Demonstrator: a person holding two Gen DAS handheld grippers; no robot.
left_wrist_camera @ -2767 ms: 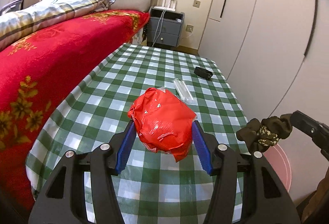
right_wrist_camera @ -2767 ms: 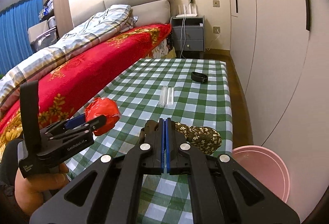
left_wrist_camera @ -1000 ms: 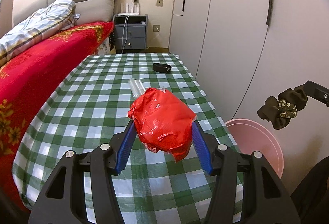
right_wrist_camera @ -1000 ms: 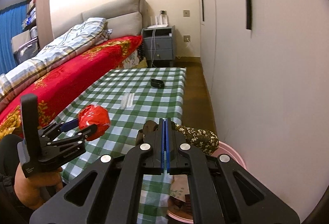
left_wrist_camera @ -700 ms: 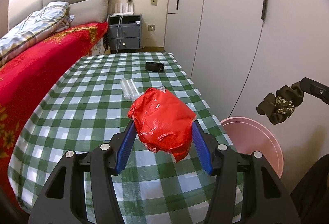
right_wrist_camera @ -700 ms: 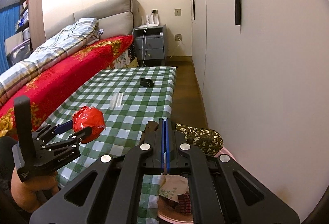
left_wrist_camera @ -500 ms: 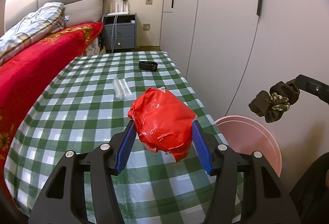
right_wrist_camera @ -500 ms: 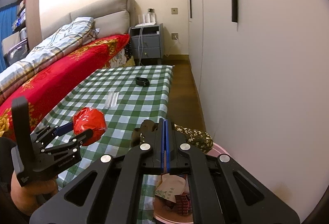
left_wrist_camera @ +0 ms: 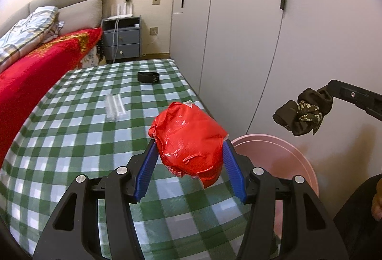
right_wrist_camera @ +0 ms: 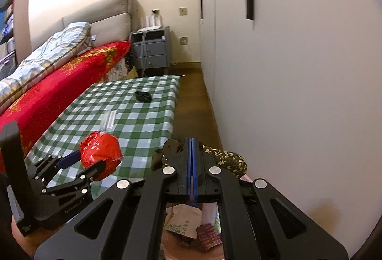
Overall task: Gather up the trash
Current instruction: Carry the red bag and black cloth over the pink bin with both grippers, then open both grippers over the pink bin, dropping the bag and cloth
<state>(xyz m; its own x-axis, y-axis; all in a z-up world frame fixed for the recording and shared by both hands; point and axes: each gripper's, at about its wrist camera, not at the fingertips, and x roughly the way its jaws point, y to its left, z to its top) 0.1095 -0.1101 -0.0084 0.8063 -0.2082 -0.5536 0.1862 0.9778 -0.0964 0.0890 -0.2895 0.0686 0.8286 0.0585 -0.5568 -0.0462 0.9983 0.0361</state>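
left claw point(left_wrist_camera: 189, 162): half-open, clamps red bag point(left_wrist_camera: 188, 140) | right claw point(right_wrist_camera: 192, 148): fully closed, pinching dark floral scrunchie point(right_wrist_camera: 226, 159)

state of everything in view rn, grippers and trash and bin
left gripper: shut on red bag
red bag: crumpled, held above the table edge
right gripper: shut on dark floral cloth
dark floral cloth: bunched, hanging above the bin
pink bin: open, trash inside
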